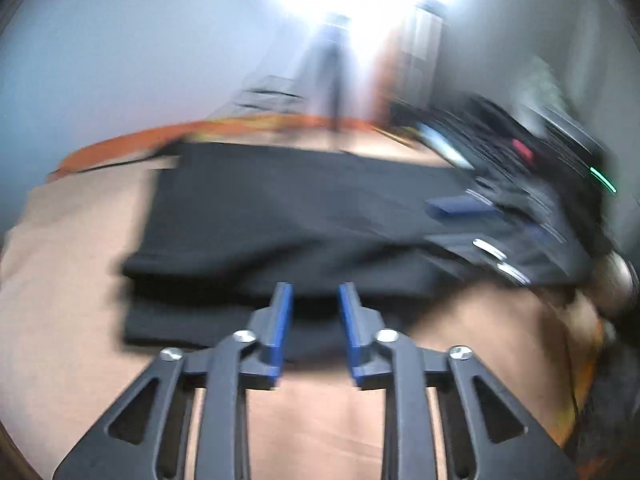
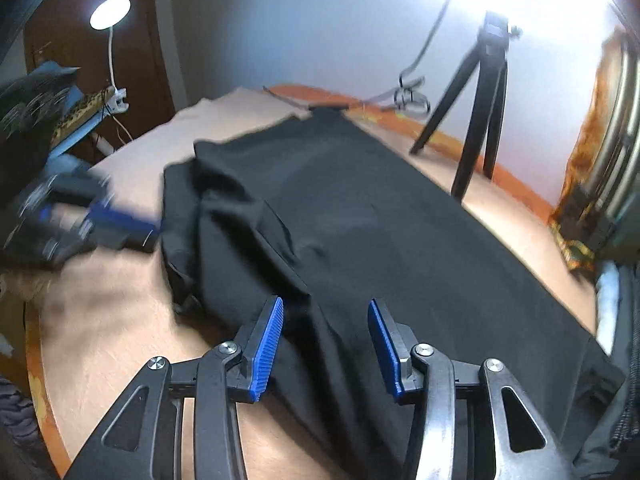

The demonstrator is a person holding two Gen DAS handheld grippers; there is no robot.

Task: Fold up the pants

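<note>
Left gripper (image 1: 313,300) hanging spread and empty at the near edge of the folded black fabric pants (image 1: 280,216); right gripper (image 2: 325,324) spread over cloth, gripping nothing; one fold looking done, next needing fresh pinches on an end

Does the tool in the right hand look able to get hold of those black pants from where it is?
Probably yes. The right tool stands open right over the black pants, with cloth showing between its blue fingers. Nothing lies in between; the tripod stands off to the side.
</note>
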